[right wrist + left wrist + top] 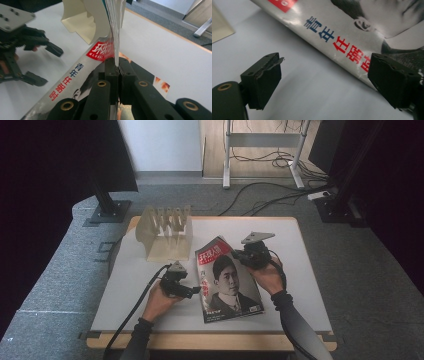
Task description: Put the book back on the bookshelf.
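While the magazine (227,282) lies face up on the white table (300,270), a little right of the table's middle in the high view, the right gripper (240,256) has its jaws closed tight on the upper right part of the cover, near the red title block. In the right gripper view the two black jaws meet with the thin edges of several pages pinched between them, and the pinched pages (115,30) stand up on edge above the jaws, while the rest of the magazine (75,75) slopes down to the left with its red and blue characters along the spine side. The right hand (267,275) grips that tool from below, and a grey three-cornered plate (256,237) sits on top of it. The left gripper (194,291) rests low at the magazine's left edge, held by the left hand (159,301), its jaws spread wide with nothing between them. In the left gripper view one jaw stands over bare table (312,95) and the other sits at or over the magazine's (342,32) spine edge; whether it touches the paper cannot be told. A pale slotted rack (165,232) stands on the far left part of the table, just beyond the magazine's top corner. Black cables (135,307) trail from both tools toward the person.
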The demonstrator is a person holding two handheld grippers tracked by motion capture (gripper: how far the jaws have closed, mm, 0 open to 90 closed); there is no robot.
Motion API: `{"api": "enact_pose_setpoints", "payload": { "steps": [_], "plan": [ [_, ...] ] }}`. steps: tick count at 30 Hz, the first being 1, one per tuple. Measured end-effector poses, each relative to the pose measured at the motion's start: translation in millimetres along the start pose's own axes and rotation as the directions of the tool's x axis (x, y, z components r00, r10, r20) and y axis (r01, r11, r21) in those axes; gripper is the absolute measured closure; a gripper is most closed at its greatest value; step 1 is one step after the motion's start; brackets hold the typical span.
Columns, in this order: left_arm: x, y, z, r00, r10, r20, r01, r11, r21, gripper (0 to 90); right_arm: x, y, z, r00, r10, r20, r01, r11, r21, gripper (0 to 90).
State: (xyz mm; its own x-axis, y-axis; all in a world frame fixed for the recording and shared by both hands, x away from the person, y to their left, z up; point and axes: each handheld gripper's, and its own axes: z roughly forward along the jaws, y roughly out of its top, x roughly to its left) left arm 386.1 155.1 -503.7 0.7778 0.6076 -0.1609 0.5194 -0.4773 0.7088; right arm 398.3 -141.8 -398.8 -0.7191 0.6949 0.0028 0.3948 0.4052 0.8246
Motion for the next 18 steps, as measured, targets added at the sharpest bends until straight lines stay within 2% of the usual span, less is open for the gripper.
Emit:
{"api": "enact_pose_setpoints", "payload": {
  "steps": [5,10,13,18],
  "plan": [
    [-1.3,9.9,6.3,0.998,0.022,0.059,-0.021,0.9997,-0.008,14.4,2.4,7.1,-14.1,0.9999,-0.013,-0.007,0.013,0.999,-0.038,86.3],
    [-1.4,16.8,13.8,0.9948,0.041,0.093,-0.042,0.9991,0.001,15.7,4.6,11.5,-22.8,0.9994,-0.033,-0.015,0.032,0.997,-0.064,86.3],
    [-0.6,18.1,17.9,0.9933,0.042,0.108,-0.042,0.9991,0.002,17.5,6.5,12.8,-26.5,0.9989,-0.042,-0.02,0.04,0.996,-0.075,86.3],
    [3.1,18.1,21.8,0.9865,0.034,0.16,-0.034,0.9994,-0.005,21.4,7.1,13.7,-29.6,0.998,-0.052,-0.035,0.049,0.995,-0.089,86.3]
  ]
}}
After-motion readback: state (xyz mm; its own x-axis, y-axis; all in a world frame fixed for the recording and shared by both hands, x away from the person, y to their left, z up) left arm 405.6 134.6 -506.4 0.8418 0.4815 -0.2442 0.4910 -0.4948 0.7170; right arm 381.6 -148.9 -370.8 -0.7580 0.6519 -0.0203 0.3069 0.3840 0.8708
